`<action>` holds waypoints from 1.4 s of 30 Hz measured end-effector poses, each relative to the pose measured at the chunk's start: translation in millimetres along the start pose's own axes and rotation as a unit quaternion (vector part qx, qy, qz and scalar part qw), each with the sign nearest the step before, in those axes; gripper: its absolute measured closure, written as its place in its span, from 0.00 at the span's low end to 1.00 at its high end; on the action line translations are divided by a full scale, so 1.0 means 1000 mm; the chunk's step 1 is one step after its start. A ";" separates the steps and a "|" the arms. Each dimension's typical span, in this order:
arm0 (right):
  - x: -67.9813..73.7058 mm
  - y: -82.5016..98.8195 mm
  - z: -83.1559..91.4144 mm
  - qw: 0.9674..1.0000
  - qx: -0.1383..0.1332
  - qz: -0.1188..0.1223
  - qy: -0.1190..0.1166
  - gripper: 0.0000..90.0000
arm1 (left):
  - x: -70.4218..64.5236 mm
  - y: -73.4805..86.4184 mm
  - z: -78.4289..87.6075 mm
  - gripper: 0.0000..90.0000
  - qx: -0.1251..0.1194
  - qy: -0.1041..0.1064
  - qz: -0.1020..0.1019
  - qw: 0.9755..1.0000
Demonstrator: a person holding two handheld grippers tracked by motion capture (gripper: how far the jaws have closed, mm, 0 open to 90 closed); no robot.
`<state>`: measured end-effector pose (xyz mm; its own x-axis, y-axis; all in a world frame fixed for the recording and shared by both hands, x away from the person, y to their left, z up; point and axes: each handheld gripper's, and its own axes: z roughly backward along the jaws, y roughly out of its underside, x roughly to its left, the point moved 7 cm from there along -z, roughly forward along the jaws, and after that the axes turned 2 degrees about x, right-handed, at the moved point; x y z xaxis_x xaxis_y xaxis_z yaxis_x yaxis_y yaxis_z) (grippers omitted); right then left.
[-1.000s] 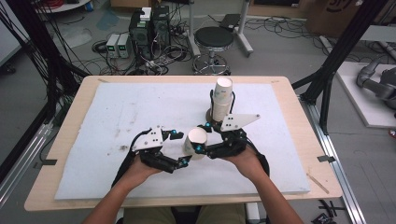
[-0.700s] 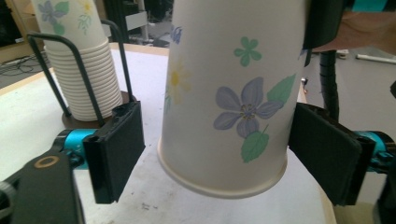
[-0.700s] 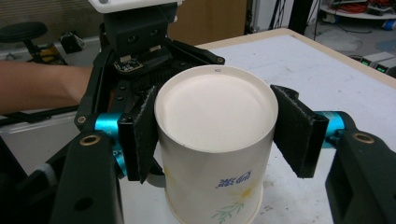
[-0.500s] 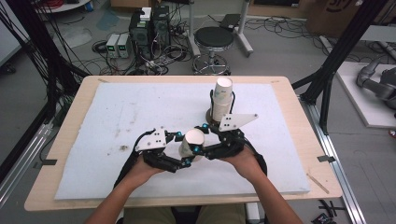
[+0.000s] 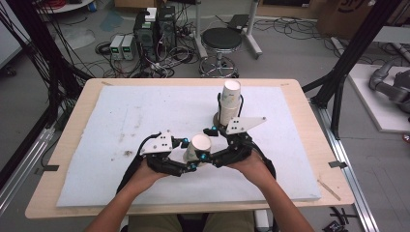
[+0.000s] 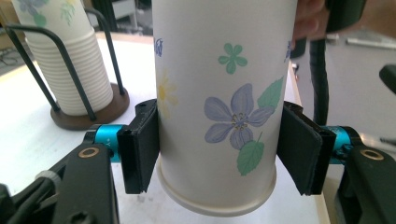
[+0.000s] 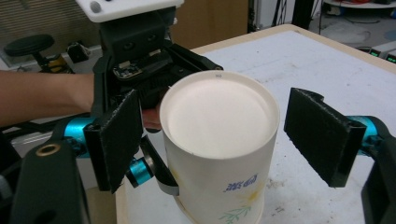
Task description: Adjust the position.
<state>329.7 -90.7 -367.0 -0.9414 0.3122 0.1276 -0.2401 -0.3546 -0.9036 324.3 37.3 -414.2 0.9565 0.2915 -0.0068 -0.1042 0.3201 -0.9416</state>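
A paper cup (image 5: 198,147) printed with flowers is held tilted just above the white mat, between both hands. My left gripper (image 5: 191,154) is shut on it; its jaws have just been closing, and in the left gripper view both pads (image 6: 140,154) press on the sides of the cup (image 6: 219,107). My right gripper (image 5: 209,143) is open, its jaws having just been opening. In the right gripper view its pads (image 7: 322,135) stand clear on either side of the cup (image 7: 219,135), whose flat white end faces that camera.
A tall stack of the same cups (image 5: 229,104) stands in a black wire holder on a round brown base (image 6: 88,116), just beyond the right hand. The white mat (image 5: 121,111) covers most of the wooden table (image 5: 314,145). A stool and cables lie on the floor behind.
The left jaws have closed onto the cup and the right jaws have opened off it. Both hands stayed where they were.
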 end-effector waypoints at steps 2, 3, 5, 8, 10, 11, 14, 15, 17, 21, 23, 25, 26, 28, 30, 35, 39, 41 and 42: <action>0.000 -0.002 0.003 1.000 0.001 0.007 -0.001 0.22 | 0.000 0.000 0.001 0.40 0.009 0.005 0.002 1.000; 0.000 -0.002 0.003 1.000 0.001 0.007 -0.001 0.22 | 0.000 -0.001 0.002 0.40 0.016 0.006 -0.001 1.000; -0.002 -0.002 0.008 1.000 0.004 0.016 0.001 0.22 | 0.001 -0.001 0.003 0.40 0.027 0.007 -0.001 1.000; -0.003 -0.002 0.011 1.000 0.010 0.024 0.002 0.22 | 0.003 -0.003 0.007 0.40 0.050 0.010 -0.008 0.999; -0.003 0.000 0.015 0.999 0.020 0.027 0.001 0.22 | 0.004 -0.005 0.010 0.40 0.057 0.011 -0.011 0.998; -0.004 0.001 0.016 0.999 0.024 0.028 0.001 0.22 | 0.005 -0.007 0.012 0.40 0.060 0.011 -0.014 0.998; -0.006 0.005 0.021 0.999 0.034 0.032 0.001 0.22 | 0.008 -0.011 0.016 0.40 0.078 0.011 -0.022 0.997; -0.006 0.005 0.021 0.999 0.034 0.032 0.001 0.22 | 0.009 -0.012 0.018 0.40 0.083 0.013 -0.024 0.996; -0.006 0.007 0.023 0.999 0.041 0.033 0.000 0.22 | 0.010 -0.015 0.020 0.40 0.095 0.014 -0.028 0.995; -0.006 0.011 0.024 0.998 0.052 0.042 -0.003 0.22 | 0.012 -0.018 0.024 0.41 0.120 0.019 -0.038 0.992; -0.007 0.013 0.024 0.997 0.060 0.044 -0.003 0.22 | 0.013 -0.019 0.025 0.41 0.132 0.022 -0.043 0.990; -0.007 0.014 0.023 0.997 0.065 0.051 -0.003 0.22 | 0.013 -0.021 0.025 0.41 0.145 0.026 -0.049 0.988; -0.007 0.014 0.023 0.996 0.067 0.051 -0.003 0.22 | 0.013 -0.022 0.026 0.41 0.152 0.029 -0.051 0.987; -0.007 0.015 0.022 0.996 0.070 0.053 -0.004 0.22 | 0.012 -0.023 0.026 0.41 0.167 0.033 -0.059 0.984; -0.007 0.016 0.021 0.996 0.074 0.056 -0.007 0.22 | 0.012 -0.023 0.026 0.41 0.182 0.037 -0.065 0.980; -0.007 0.016 0.018 0.994 0.083 0.067 -0.007 0.22 | 0.009 -0.023 0.024 0.41 0.221 0.048 -0.078 0.971; -0.007 0.015 0.014 0.993 0.088 0.073 -0.008 0.22 | 0.008 -0.024 0.022 0.41 0.245 0.057 -0.089 0.964; -0.005 0.014 0.012 0.992 0.094 0.078 -0.009 0.22 | 0.008 -0.024 0.022 0.41 0.257 0.059 -0.093 0.960; -0.005 0.014 0.011 0.992 0.095 0.083 -0.009 0.22 | 0.008 -0.025 0.022 0.41 0.264 0.061 -0.096 0.958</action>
<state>328.8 -106.6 -375.9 -0.9753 0.2207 -0.0074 -0.1206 -0.5605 -0.8193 328.6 51.5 -383.6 0.9932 0.0844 0.0799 -0.0156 0.7782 -0.6278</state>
